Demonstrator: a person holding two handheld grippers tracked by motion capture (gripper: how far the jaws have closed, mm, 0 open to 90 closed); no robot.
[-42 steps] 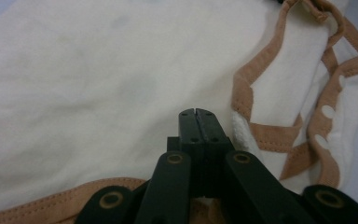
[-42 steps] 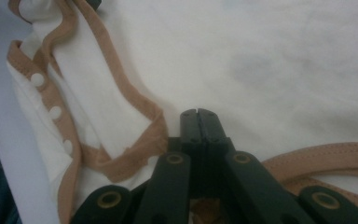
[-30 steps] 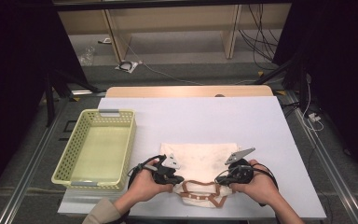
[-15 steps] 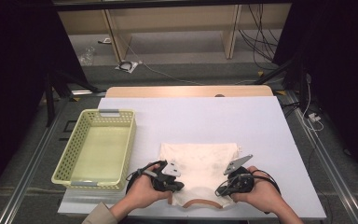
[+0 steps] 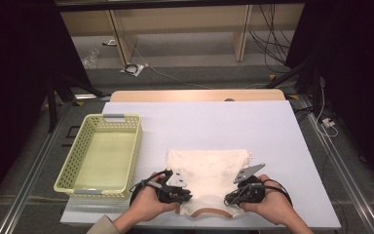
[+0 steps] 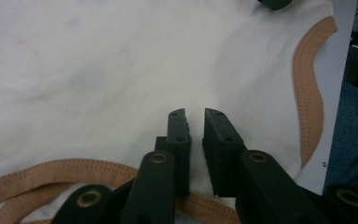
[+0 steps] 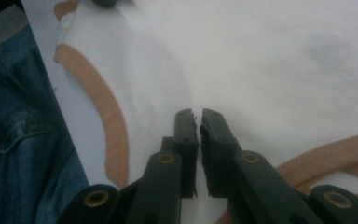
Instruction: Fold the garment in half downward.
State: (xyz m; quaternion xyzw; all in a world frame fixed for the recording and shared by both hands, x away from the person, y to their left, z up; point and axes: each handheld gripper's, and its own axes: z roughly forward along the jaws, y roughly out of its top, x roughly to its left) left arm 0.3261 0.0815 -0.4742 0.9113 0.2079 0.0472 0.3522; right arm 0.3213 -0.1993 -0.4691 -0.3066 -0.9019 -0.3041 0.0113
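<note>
Cream garment with tan-trimmed neckline lies flat on the tabletop, at the near edge, just right of the yellow basket. Change since a second ago: the folded-over near portion, then bunched between the hands with tan straps showing, is now laid down; the cloth reads as a tidier, roughly square stack, and both hands have drawn back toward the near edge. The jaws of both grippers have just been opening. Left gripper: fingers stand narrowly apart, a slim gap between the pads, nothing pinched; they hover over the cream cloth just beyond the tan trim. Right gripper: fingers likewise at a hairline gap, no fabric caught between them, tips over plain cloth with the tan band curving off to one side. Judgement: a fold has just been set down and released; the garment stays put without help, so the fold step looks complete, and a further fold or a transfer to the basket would be next. Pose: in the high view the left gripper and right gripper sit low at the garment's near corners, one on each side of the neckline, hands cupped around them, pointing inward and forward, forearms entering from the near edge.
</note>
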